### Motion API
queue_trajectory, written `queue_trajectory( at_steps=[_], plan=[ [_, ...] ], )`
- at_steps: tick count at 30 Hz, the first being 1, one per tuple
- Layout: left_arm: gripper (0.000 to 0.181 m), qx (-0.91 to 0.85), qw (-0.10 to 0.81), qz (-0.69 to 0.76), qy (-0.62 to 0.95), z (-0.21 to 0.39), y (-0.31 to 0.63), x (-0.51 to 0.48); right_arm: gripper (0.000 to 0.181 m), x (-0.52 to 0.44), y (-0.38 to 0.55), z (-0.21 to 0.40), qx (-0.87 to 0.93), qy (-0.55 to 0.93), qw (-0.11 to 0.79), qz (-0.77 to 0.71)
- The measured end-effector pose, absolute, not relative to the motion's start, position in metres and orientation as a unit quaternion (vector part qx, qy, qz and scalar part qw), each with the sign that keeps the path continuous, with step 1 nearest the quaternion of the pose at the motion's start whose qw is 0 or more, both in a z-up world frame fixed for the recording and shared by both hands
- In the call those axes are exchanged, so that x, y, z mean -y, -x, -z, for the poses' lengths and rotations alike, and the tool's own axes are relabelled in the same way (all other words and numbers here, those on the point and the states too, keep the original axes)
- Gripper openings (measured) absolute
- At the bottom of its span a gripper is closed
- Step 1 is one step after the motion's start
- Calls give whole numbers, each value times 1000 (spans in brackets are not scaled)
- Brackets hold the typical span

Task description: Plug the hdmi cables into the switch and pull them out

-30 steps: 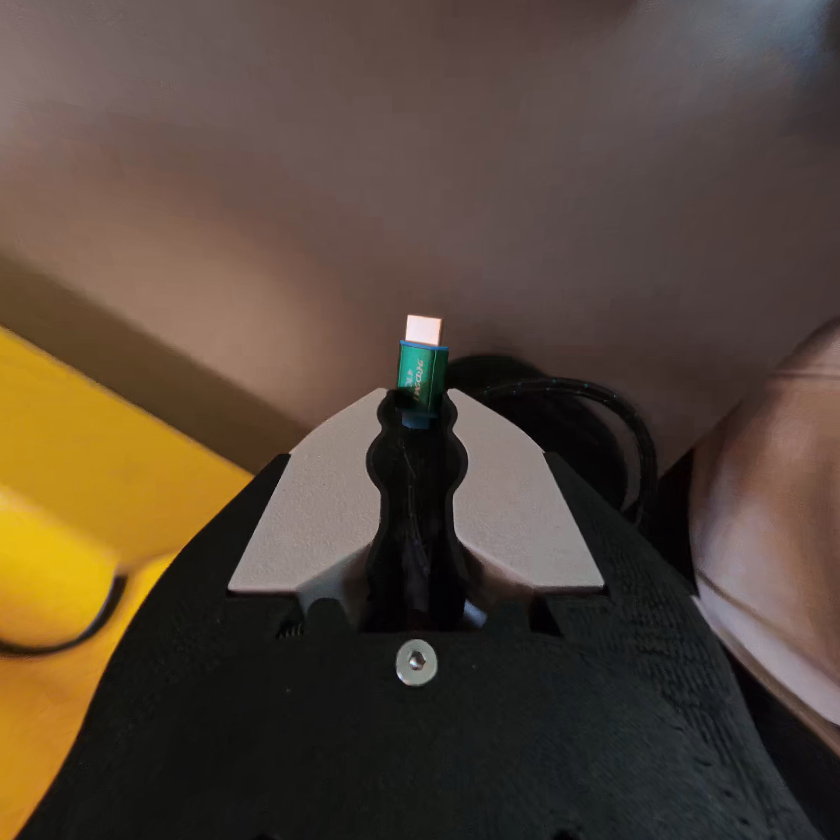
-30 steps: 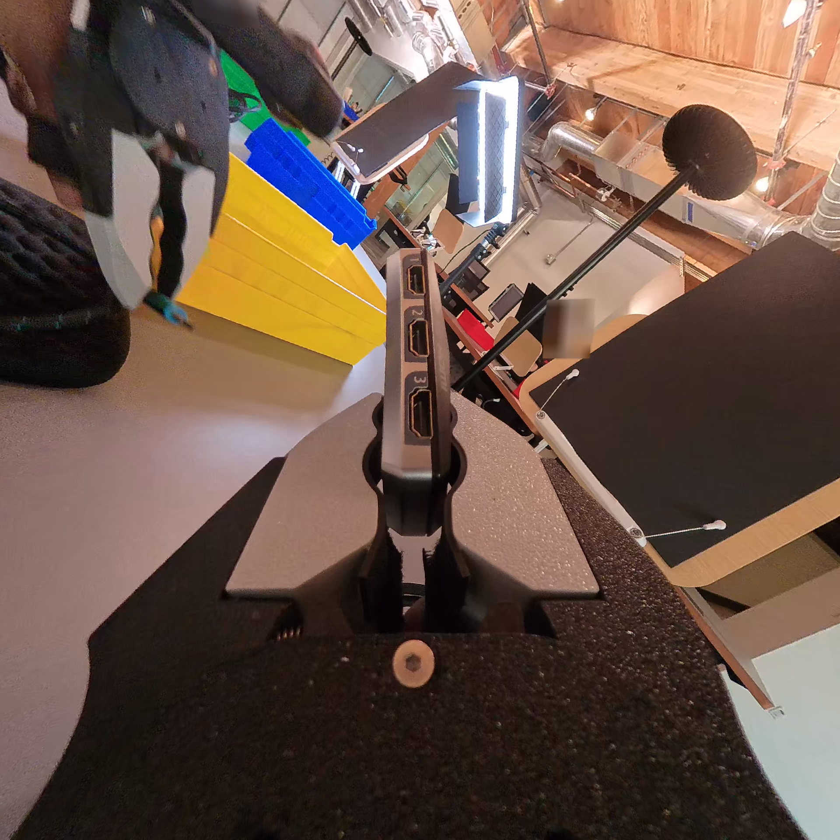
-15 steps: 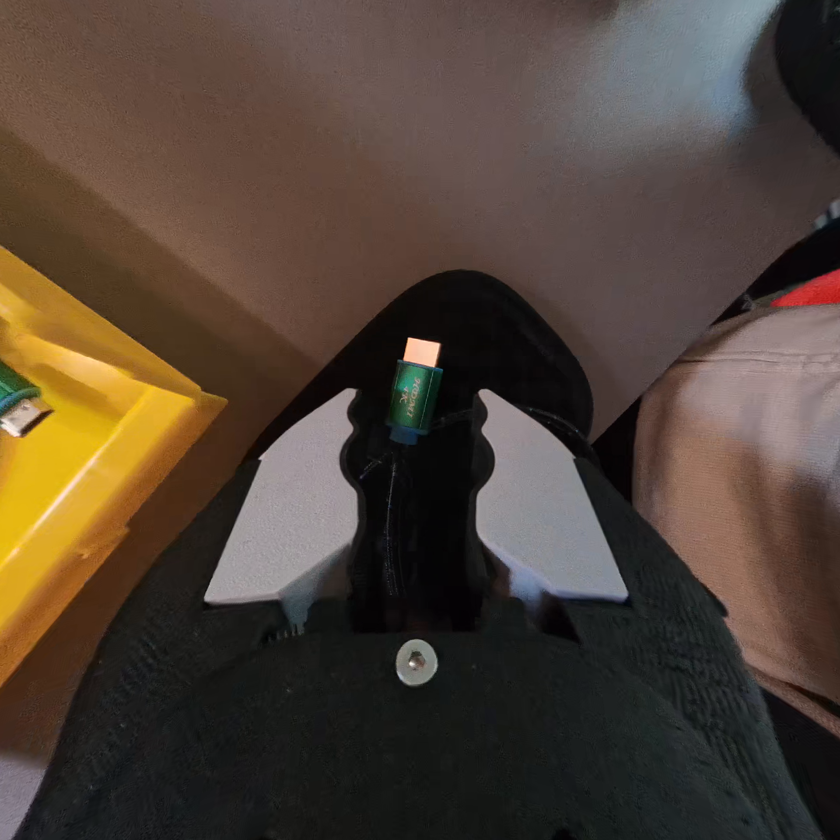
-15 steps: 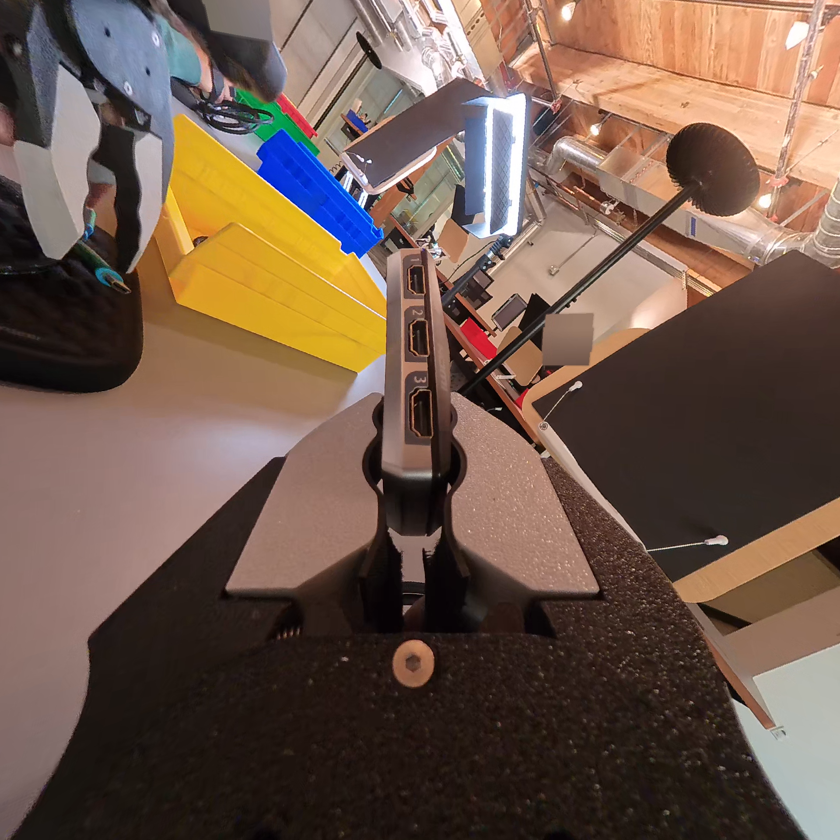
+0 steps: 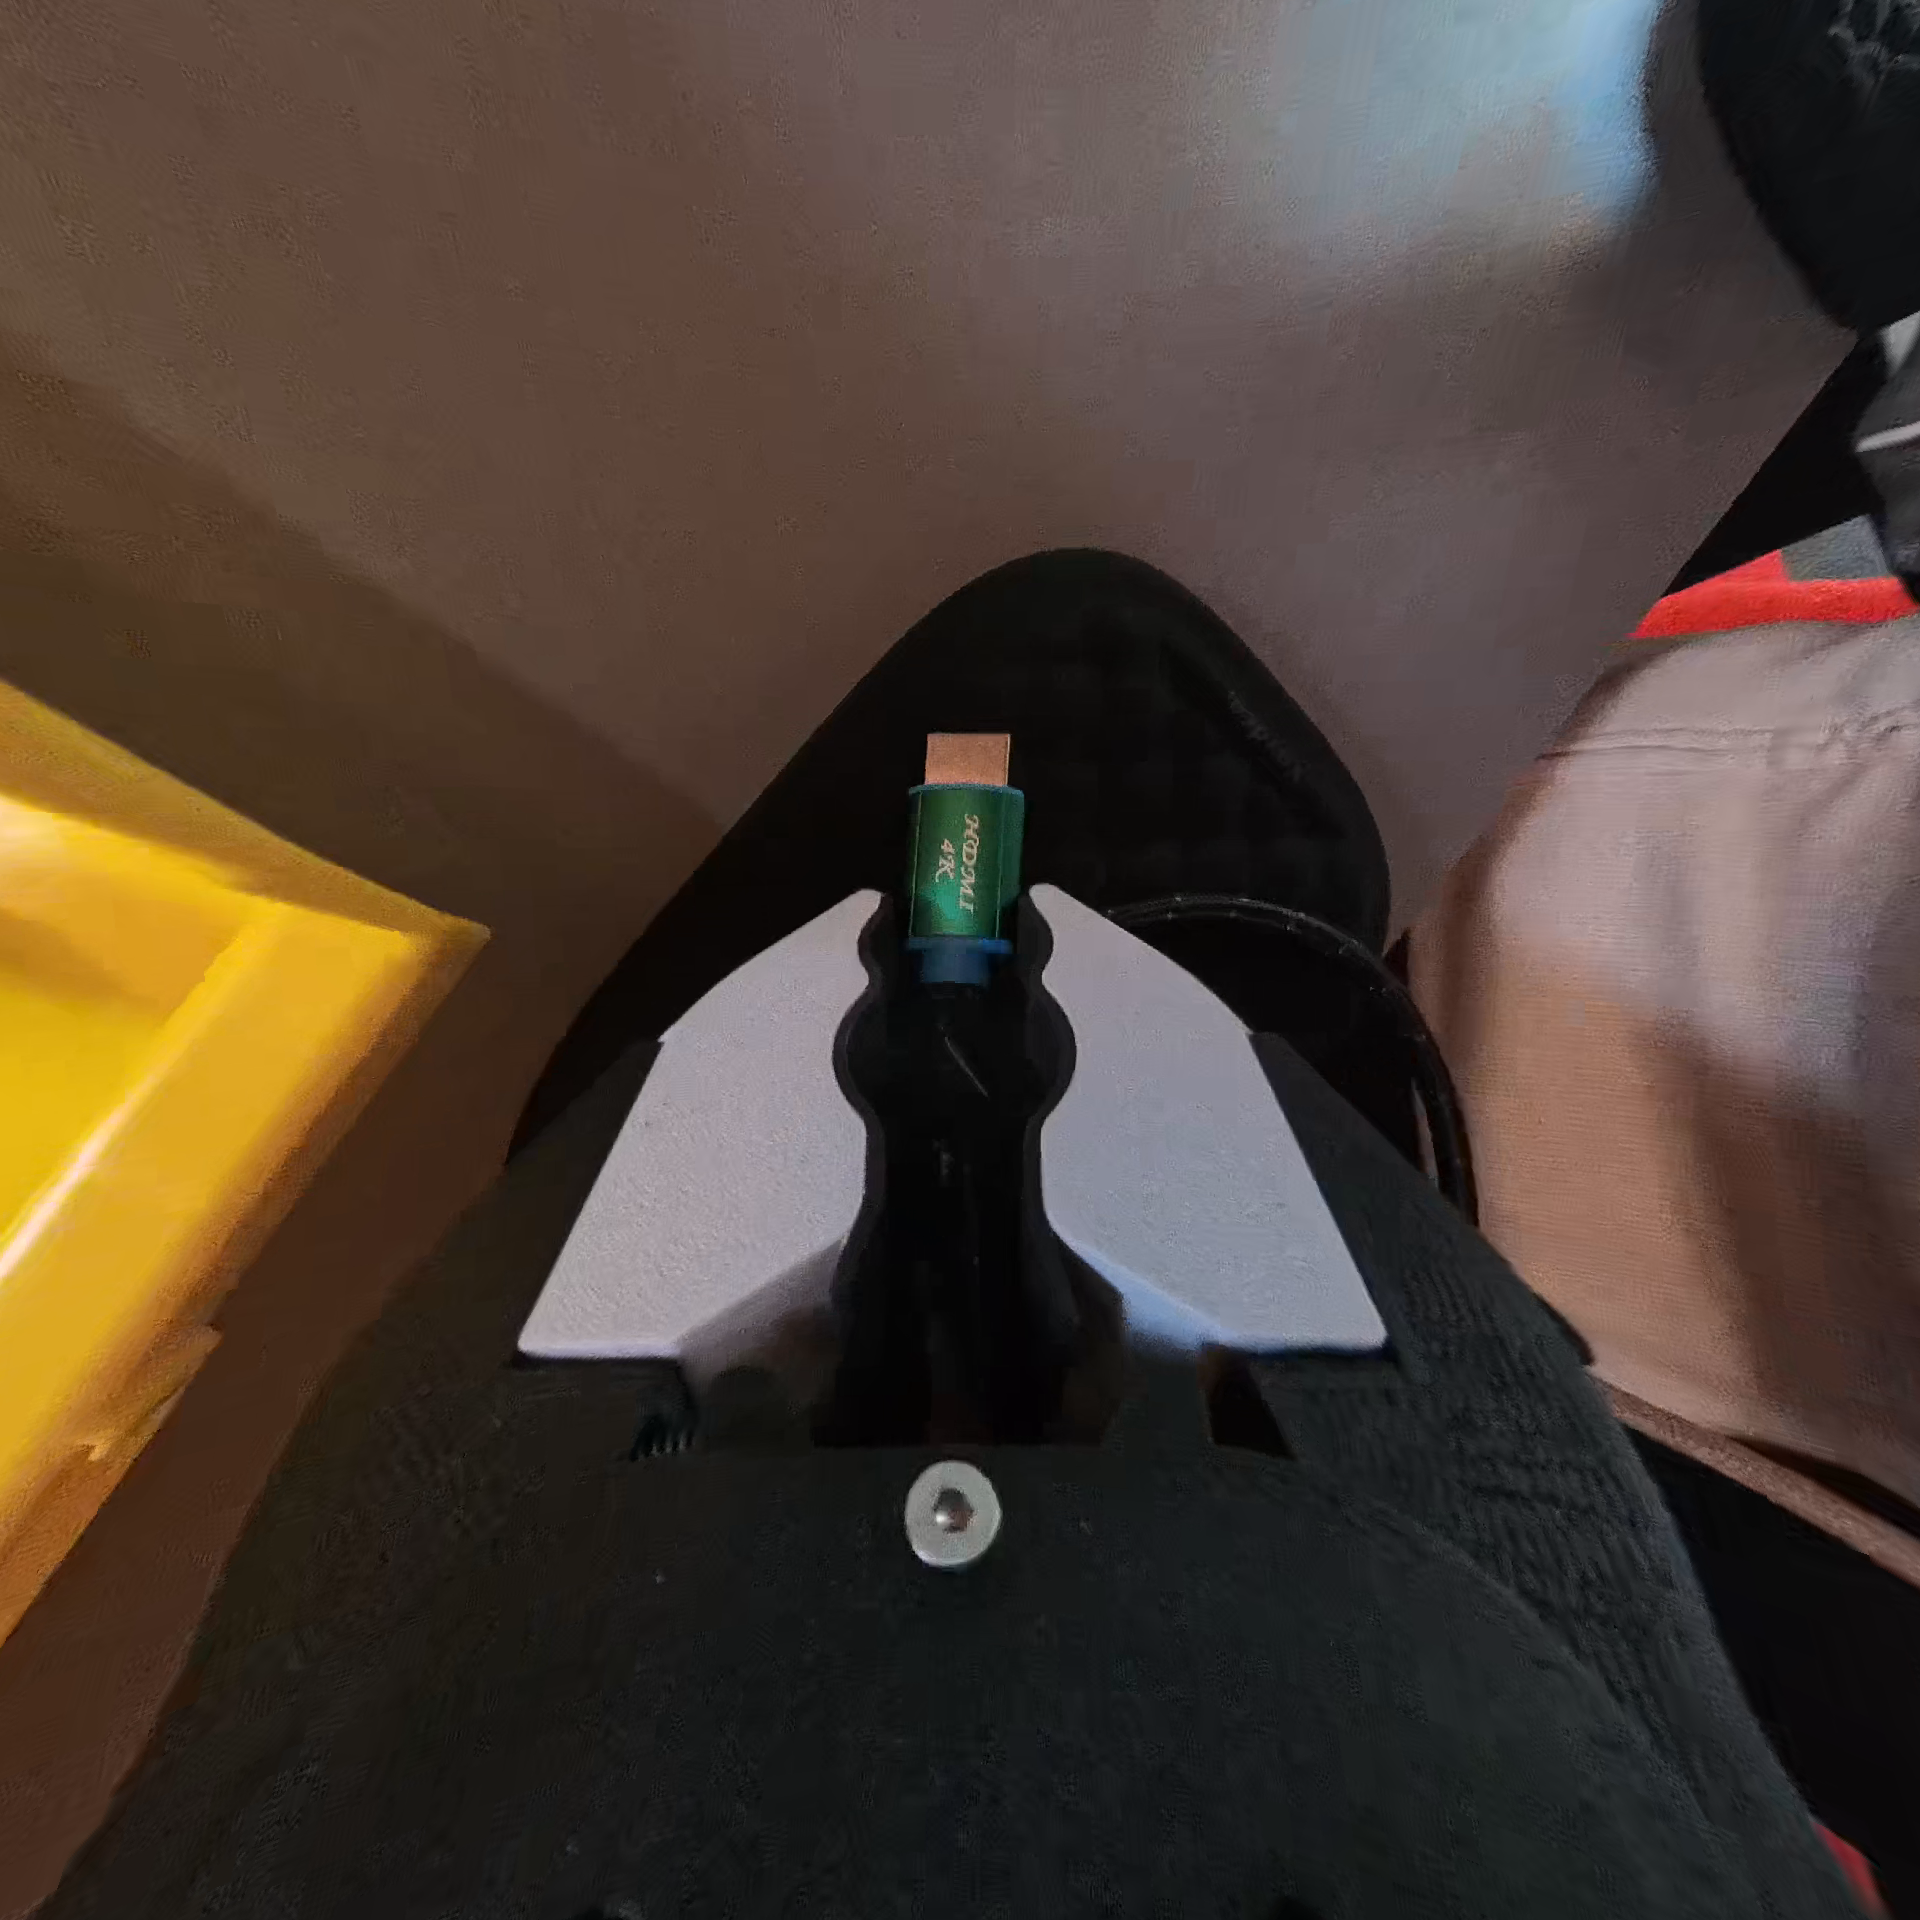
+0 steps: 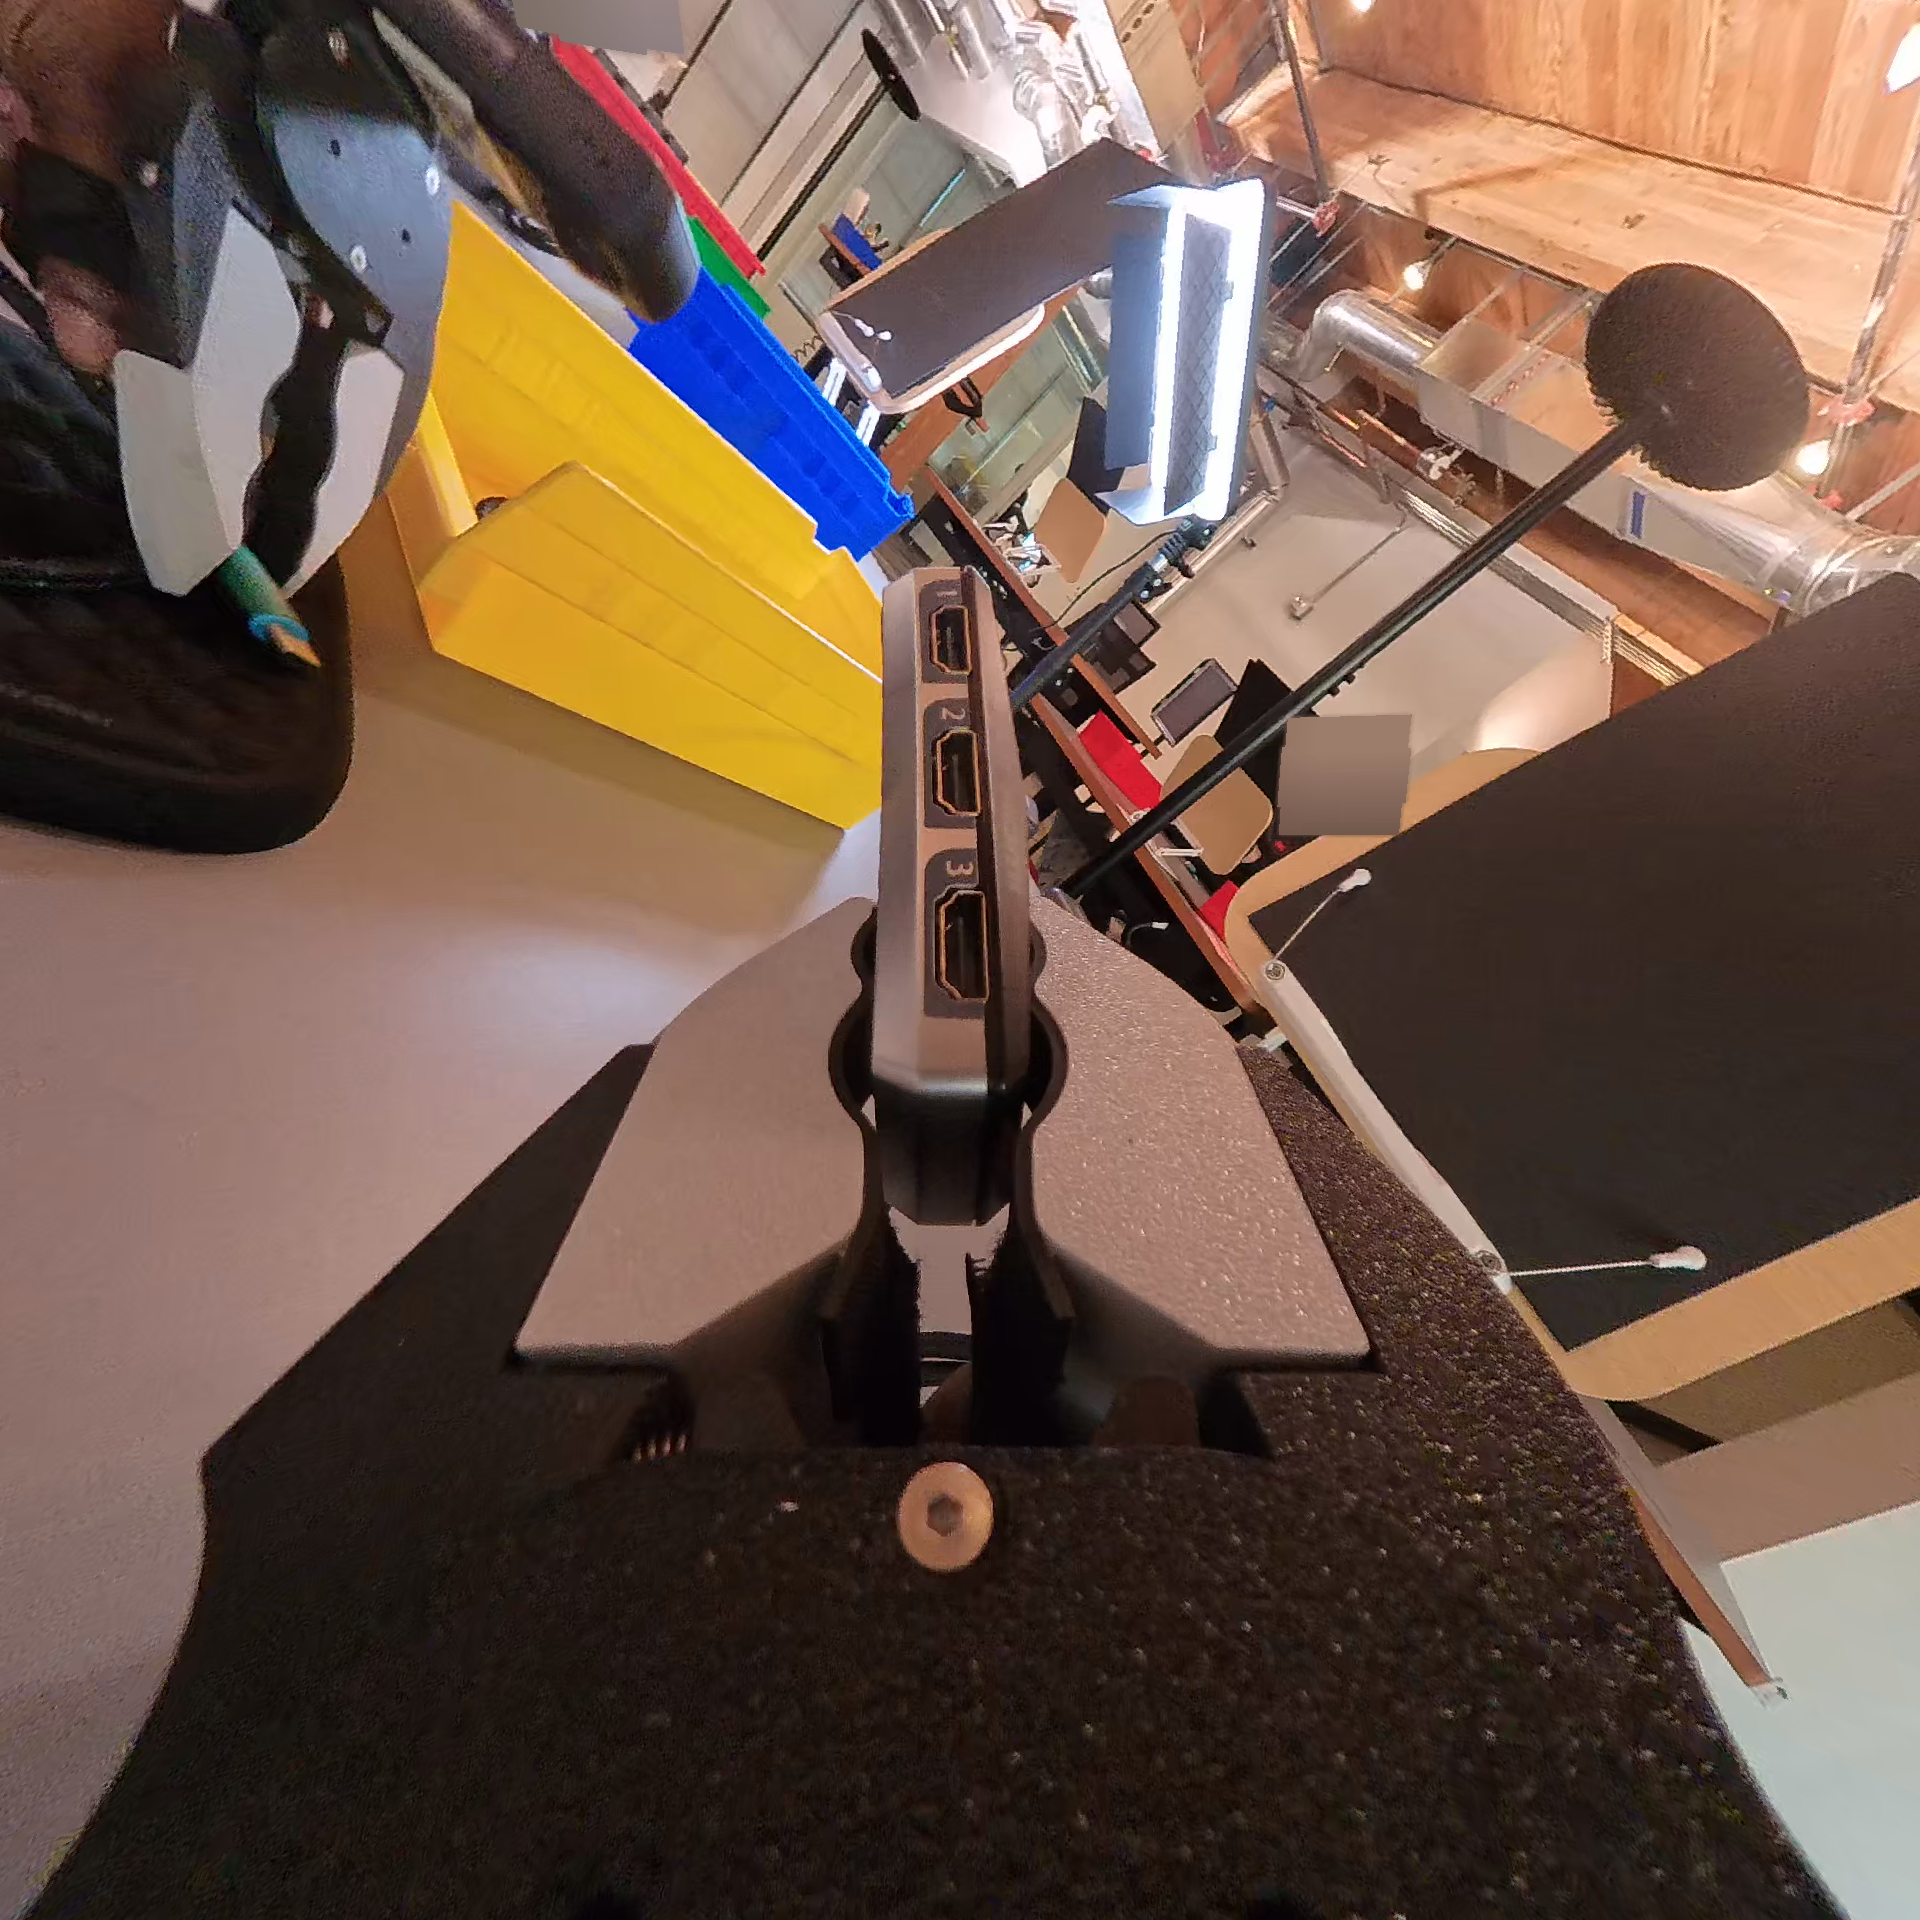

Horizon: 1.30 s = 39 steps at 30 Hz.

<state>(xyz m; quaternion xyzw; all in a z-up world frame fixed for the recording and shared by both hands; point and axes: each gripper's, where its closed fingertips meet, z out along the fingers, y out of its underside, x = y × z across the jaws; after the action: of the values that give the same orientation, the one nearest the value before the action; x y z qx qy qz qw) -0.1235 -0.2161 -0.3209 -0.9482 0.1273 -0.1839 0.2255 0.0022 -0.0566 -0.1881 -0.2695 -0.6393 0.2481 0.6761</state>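
Observation:
My left gripper [image 5: 956,914] is shut on a green HDMI plug [image 5: 961,868]. The plug's metal tip [image 5: 966,758] points forward past the fingertips, above a black padded case [image 5: 1143,686]. Its black braided cable [image 5: 1382,997] loops off to the right. My right gripper [image 6: 951,935] is shut on the dark grey switch [image 6: 940,1039] and holds it on edge, with three empty ports [image 6: 956,774] facing the camera. In the right wrist view the left gripper [image 6: 249,582] hangs at the upper left with the green plug [image 6: 265,613], well apart from the switch.
A yellow bin [image 5: 187,1091] stands to the left, also in the right wrist view [image 6: 644,603] with a blue bin [image 6: 769,416] behind it. The black case [image 6: 156,727] lies on the grey table [image 6: 364,1039]. A person's trouser leg [image 5: 1683,987] is right. A black board [image 6: 1610,935] stands right.
My left gripper's jaws stood wider half a second ago with the plug loose between them; now they are closed on the plug again. The right gripper has held the switch almost still.

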Motion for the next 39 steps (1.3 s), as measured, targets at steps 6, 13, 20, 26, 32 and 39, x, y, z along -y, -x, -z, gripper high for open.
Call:
queue_trajectory(
  at_steps=[6,13,20,26,32,39],
  plan=[
    [21,-215,320,-2,923,275,107,162,22,50,5,198,651,293,672,-199],
    [21,-153,412,-17,898,249,80,98,22,28,20,208,648,362,668,-62],
    [21,-131,441,-16,888,236,79,95,22,22,37,230,676,346,645,83],
    [21,-121,433,10,893,251,76,90,22,28,49,236,692,297,636,168],
    [21,-105,446,41,888,253,82,89,22,32,53,239,695,271,637,195],
    [21,-75,414,80,904,269,88,89,22,32,58,244,708,218,625,245]
  ],
)
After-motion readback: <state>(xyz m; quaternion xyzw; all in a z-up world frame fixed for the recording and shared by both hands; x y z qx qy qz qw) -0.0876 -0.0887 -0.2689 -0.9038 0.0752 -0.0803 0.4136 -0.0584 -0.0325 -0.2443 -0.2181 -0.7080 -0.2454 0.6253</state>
